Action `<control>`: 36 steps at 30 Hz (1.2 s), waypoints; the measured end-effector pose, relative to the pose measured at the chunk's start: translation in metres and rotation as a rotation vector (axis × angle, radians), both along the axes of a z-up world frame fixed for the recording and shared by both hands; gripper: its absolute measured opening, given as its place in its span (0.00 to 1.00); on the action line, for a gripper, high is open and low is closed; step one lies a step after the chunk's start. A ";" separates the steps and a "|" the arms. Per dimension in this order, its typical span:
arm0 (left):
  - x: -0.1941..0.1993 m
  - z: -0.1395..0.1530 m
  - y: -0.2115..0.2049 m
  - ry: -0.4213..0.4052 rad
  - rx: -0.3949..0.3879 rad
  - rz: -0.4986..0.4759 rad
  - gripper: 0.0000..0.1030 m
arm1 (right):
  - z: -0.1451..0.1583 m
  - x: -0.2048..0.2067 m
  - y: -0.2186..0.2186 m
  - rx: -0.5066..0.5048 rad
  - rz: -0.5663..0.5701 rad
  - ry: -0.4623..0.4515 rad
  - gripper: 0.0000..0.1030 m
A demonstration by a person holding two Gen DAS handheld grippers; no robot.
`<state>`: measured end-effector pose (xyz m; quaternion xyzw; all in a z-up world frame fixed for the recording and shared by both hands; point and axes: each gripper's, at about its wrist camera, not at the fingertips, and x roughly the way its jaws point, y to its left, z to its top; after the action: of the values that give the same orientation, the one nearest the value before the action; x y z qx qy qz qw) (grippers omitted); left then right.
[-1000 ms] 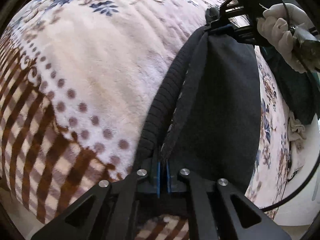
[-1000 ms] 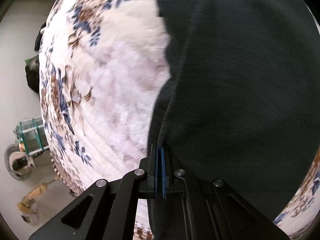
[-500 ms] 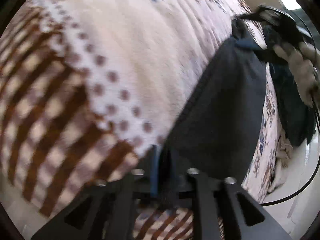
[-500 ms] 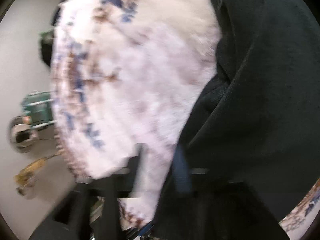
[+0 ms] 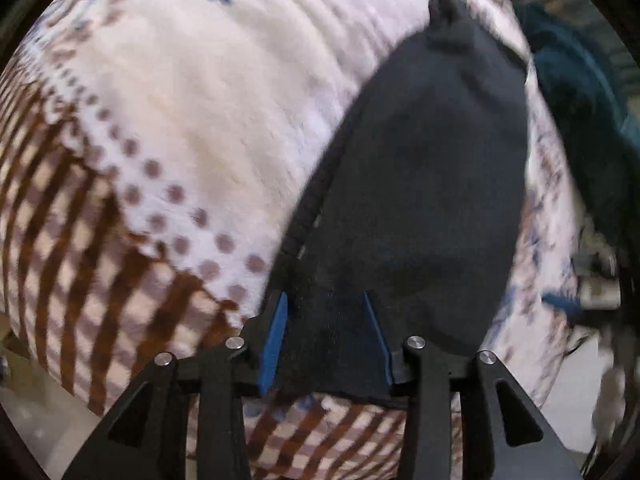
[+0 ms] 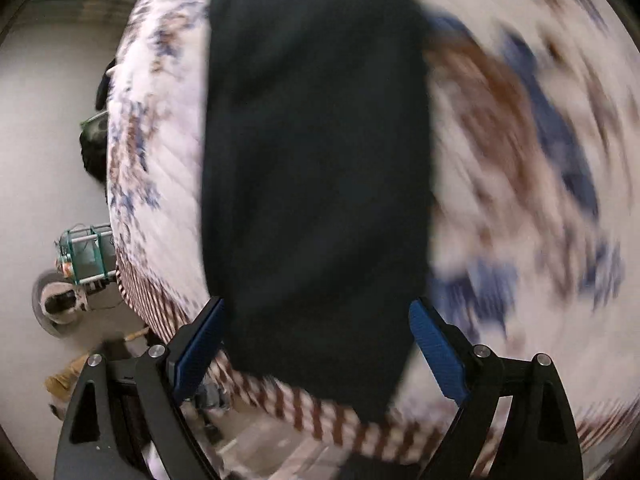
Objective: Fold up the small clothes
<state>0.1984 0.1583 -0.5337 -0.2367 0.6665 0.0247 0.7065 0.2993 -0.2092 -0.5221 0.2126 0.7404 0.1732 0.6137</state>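
A small dark garment (image 5: 424, 184) lies folded on the floral and checked blanket (image 5: 180, 120). My left gripper (image 5: 326, 336) is open, its blue pads either side of the garment's near edge, holding nothing. In the right wrist view the same dark garment (image 6: 316, 184) lies as a long strip on the blanket (image 6: 520, 140). My right gripper (image 6: 320, 348) is wide open around its near end. The view is motion-blurred.
A pile of dark teal clothes (image 5: 576, 112) lies at the far right of the blanket. The blanket's edge drops to a pale floor (image 6: 48, 140) at the left, where a teal frame object (image 6: 86, 254) and a round dish (image 6: 56, 304) stand.
Both grippers have opened and let go of the garment, which now lies flat on the blanket. The right gripper has left the left wrist view.
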 end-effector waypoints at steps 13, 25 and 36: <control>-0.011 -0.015 0.012 -0.009 -0.025 -0.189 0.08 | -0.095 -0.125 -0.007 0.031 -0.179 0.140 0.09; 0.229 0.080 0.002 -0.182 -0.085 -0.220 0.40 | 0.002 -0.017 -0.041 -0.104 -0.208 -0.048 0.66; 0.456 0.009 -0.057 -0.147 -0.063 -0.335 0.40 | -0.018 0.231 -0.109 0.024 -0.499 -0.219 0.66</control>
<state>0.6541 0.1010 -0.5244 -0.1454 0.6436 -0.1316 0.7398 0.5304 -0.3177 -0.5398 0.3759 0.5922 0.0472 0.7111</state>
